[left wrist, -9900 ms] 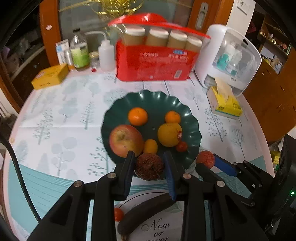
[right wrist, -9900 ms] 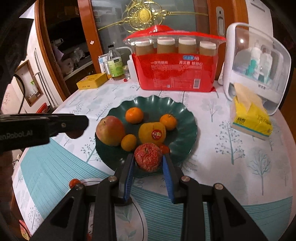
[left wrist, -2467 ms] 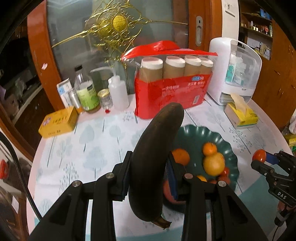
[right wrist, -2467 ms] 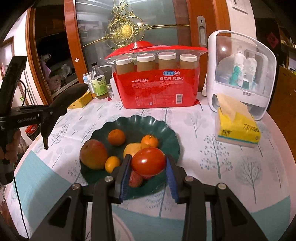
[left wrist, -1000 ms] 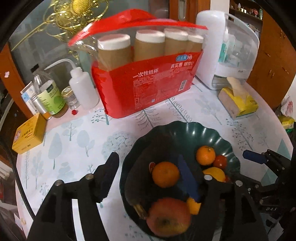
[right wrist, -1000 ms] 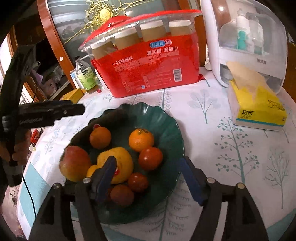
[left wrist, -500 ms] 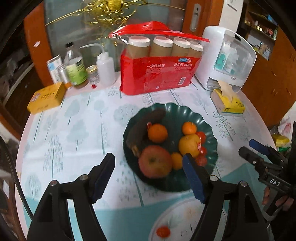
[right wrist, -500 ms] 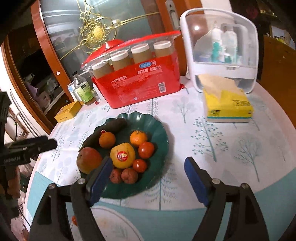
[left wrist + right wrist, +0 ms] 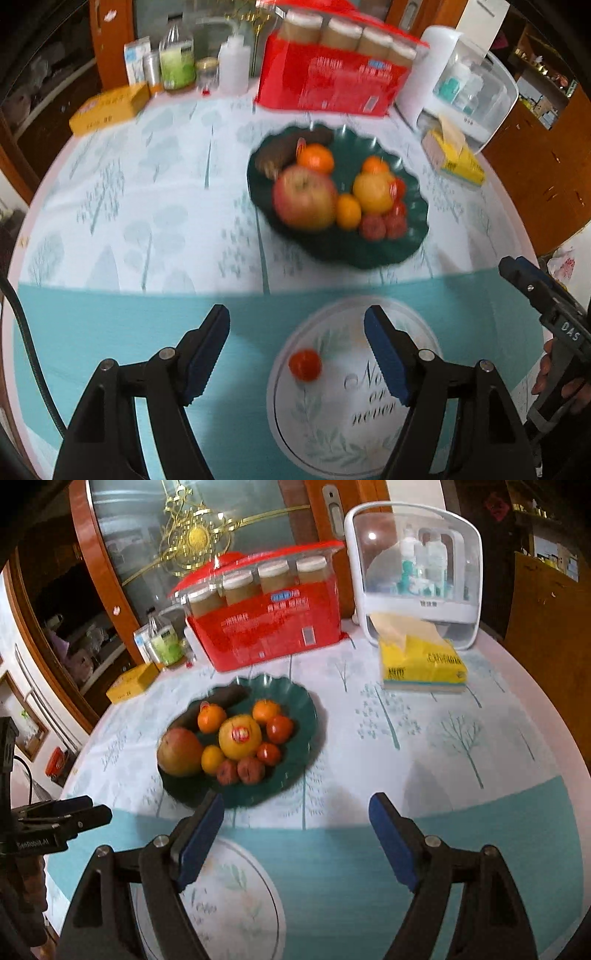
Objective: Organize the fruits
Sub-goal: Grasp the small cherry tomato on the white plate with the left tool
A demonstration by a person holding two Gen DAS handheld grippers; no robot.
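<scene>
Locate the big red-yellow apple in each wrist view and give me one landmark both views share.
Left wrist: the apple sits just above picture centre, at the near-left of the green plate.
Right wrist: the apple sits left of centre, on the plate's left edge.
Shared landmark: the red cup pack behind the plate.

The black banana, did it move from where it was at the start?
Yes. The black banana now lies in the green plate, at its back edge nearest the red cup package. Earlier it lay on the round mat, where one small tomato remains.
</scene>
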